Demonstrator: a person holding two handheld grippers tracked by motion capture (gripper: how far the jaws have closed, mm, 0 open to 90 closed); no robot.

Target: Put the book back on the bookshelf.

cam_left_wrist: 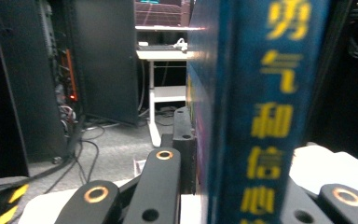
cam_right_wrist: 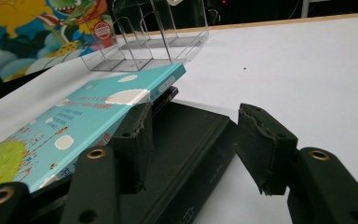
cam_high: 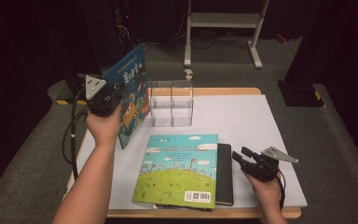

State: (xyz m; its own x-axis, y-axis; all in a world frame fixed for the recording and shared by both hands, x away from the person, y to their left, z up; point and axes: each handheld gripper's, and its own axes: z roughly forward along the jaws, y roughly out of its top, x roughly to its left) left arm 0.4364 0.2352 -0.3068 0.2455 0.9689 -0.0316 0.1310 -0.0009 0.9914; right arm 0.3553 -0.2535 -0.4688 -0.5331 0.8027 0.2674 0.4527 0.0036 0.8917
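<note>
A blue picture book with yellow lettering stands upright above the table's left side, and my left gripper is shut on it. Up close, its spine fills the space between the jaws of the left gripper. A second picture book with a green hill cover lies flat at the front, on top of a black book. My right gripper is open just right of that black book. In the right gripper view its pads straddle the black book without pressing on it.
A clear acrylic divided holder stands at the back middle of the white table, right beside the raised blue book. A white metal frame stands on the floor behind. Dark cabinets and cables sit at the left.
</note>
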